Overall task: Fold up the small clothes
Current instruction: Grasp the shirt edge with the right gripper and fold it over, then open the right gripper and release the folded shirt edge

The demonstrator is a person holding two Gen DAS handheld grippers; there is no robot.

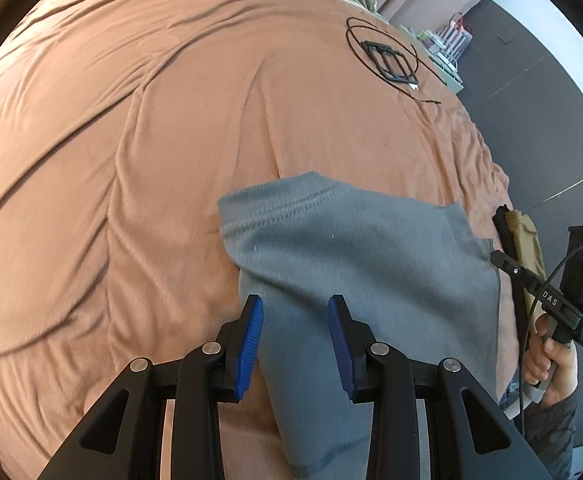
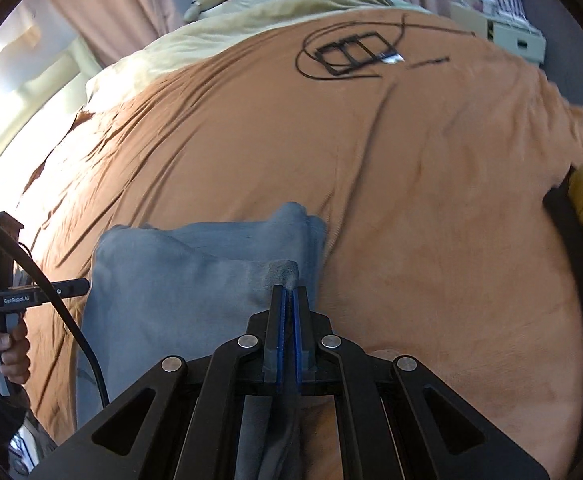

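Pinching grey garment, right gripper clamped; left gripper parted

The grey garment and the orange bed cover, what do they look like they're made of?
The grey garment looks like soft matte knit, perhaps cotton jersey or light fleece: a stitched seam shows, and it droops limply. The orange bed cover looks like brushed, suede-like fabric, possibly microfibre: faint sheen, soft rounded wrinkles. Neither can be told for certain.
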